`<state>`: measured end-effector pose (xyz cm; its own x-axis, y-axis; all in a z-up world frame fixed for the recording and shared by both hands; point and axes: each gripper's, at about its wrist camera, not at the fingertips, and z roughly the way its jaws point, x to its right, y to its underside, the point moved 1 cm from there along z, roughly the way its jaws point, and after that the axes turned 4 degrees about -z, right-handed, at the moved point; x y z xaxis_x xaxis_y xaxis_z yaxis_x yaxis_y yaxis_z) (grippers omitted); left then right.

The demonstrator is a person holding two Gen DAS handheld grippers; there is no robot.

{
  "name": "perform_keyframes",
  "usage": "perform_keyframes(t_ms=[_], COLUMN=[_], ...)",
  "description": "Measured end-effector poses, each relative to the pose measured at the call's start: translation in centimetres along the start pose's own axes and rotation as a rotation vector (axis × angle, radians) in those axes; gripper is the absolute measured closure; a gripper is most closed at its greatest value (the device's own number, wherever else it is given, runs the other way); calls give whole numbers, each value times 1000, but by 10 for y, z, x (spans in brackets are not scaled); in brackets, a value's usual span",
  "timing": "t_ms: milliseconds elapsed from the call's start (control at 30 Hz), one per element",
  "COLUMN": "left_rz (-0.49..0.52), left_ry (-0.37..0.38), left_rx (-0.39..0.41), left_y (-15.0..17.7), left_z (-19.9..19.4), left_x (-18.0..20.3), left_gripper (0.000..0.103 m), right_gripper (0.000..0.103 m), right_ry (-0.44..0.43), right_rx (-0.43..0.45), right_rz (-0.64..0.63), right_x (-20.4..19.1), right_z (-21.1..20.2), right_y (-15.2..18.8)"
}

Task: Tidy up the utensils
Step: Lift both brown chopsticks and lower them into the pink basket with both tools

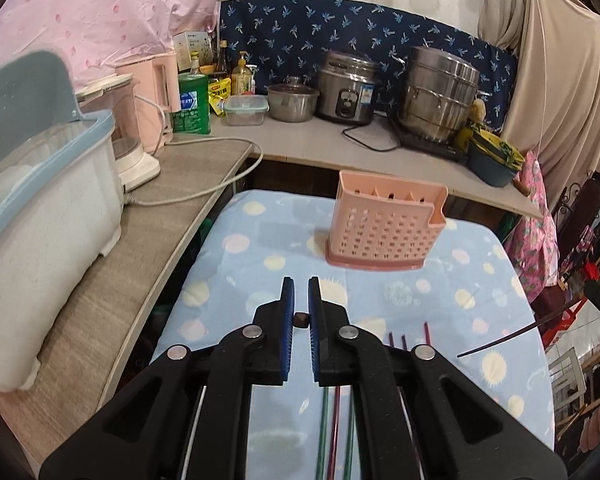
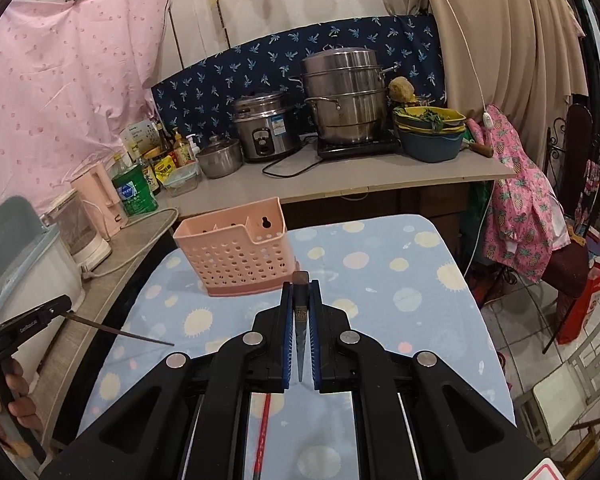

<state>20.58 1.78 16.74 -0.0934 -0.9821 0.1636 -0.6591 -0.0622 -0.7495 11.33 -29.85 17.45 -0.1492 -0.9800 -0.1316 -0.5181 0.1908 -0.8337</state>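
From the left camera, a blue cloth (image 1: 260, 264) with pale dots covers the table. A pink basket (image 1: 384, 226) with holes stands upright on it, ahead of the left tongs (image 1: 301, 286). Behind sits a gray counter (image 1: 312, 140) with a rice cooker (image 1: 350, 88) and a big steel pot (image 1: 440, 96). The left tongs are clenched on a brown chopstick (image 1: 301, 320); only its blunt end shows. More sticks (image 1: 400, 340) lie on the cloth, mostly hidden under the tongs. I cannot count them.

From the right camera, the right tongs (image 2: 301, 288) are clenched on 1 dark chopstick (image 2: 301, 308). The basket (image 2: 240, 250) stands just past them. The left tongs (image 2: 40, 316) show at the left edge, cut off, with a thin stick (image 2: 132, 336) poking out.
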Motion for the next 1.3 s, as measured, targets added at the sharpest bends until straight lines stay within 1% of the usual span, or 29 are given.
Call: perform_keyframes(t_ms=[100, 200, 300, 433, 633, 700, 767, 867, 1000, 1167, 1300], left_rz=[-9, -13, -12, -16, -37, -34, -19, -1, 12, 18, 11], left_ry=[15, 31, 56, 84, 117, 127, 121, 106, 98, 88, 90], left_rx=[18, 60, 119, 211, 315, 332, 354, 363, 346, 327, 311], left_y=[-22, -47, -75, -114, -168, -180, -189, -196, -202, -204, -205], left_z=[2, -2, -10, -22, -32, -30, -23, -9, 13, 33, 50], left_x=[6, 15, 27, 41, 58, 65, 73, 83, 87, 87, 84], left_gripper=[96, 96, 96, 96, 96, 96, 96, 96, 96, 96, 96], right_gripper=[96, 96, 96, 96, 96, 96, 96, 96, 96, 96, 96], right_ry=[-3, -5, -17, -36, -48, -59, -63, -66, -72, -97, -126], right_rx=[36, 78, 122, 157, 179, 176, 173, 157, 138, 149, 136], right_rz=[-6, -3, 12, 16, 7, 14, 12, 5, 0, -13, -18], right_x=[-3, -6, -7, -13, -25, -26, -28, -31, -35, -43, -51], right_z=[6, 13, 21, 34, 56, 63, 71, 85, 101, 107, 115], right_y=[-25, -48, -74, -104, -137, -144, -150, -153, -155, -163, -158])
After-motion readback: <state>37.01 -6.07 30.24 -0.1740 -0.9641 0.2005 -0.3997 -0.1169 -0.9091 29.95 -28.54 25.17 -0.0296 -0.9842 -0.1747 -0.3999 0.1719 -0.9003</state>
